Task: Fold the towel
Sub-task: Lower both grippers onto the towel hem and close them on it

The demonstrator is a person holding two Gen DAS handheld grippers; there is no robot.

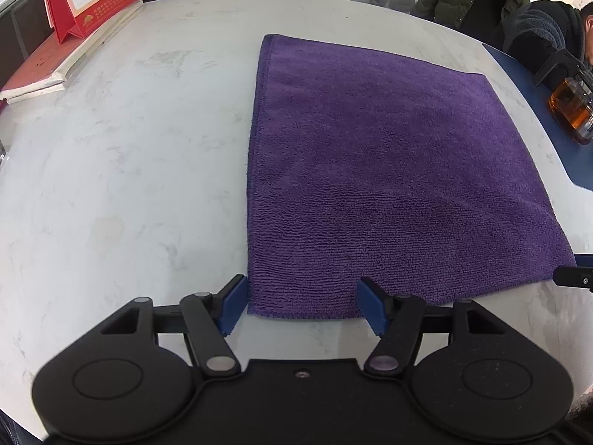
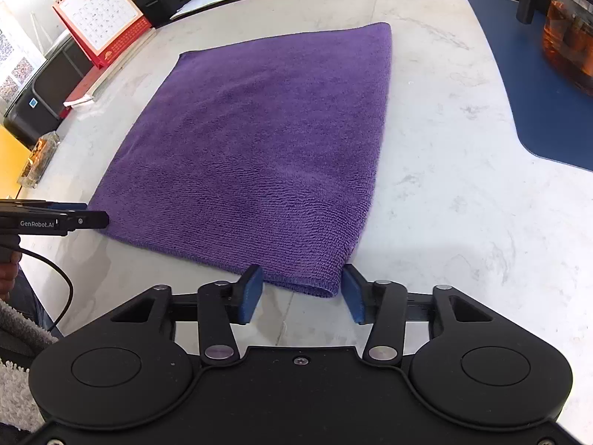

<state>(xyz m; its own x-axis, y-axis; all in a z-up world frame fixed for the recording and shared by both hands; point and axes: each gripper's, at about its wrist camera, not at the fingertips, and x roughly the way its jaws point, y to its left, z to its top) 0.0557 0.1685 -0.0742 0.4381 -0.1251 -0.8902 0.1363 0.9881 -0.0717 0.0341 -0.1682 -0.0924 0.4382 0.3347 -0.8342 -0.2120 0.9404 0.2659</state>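
A purple towel (image 1: 389, 170) lies flat on the white marble table (image 1: 129, 148). My left gripper (image 1: 302, 294) stands open at the towel's near left corner, and the cloth edge lies between its blue pads (image 1: 233, 304) without being pinched. In the right wrist view the towel (image 2: 259, 141) has a rounded, folded right edge. My right gripper (image 2: 302, 285) straddles its near right corner, the blue pads (image 2: 352, 293) close beside the cloth, which still lies flat. The left gripper's tip (image 2: 85, 218) shows at the towel's left corner, and the right gripper's tip (image 1: 572, 276) at the frame's right edge.
A red desk calendar (image 2: 100, 15) and a stack of books (image 1: 55, 70) stand at the back left. A blue mat (image 2: 537, 85) with a glass pot of amber liquid (image 2: 570, 40) lies at the right. A person in a dark jacket (image 1: 545, 29) sits beyond it.
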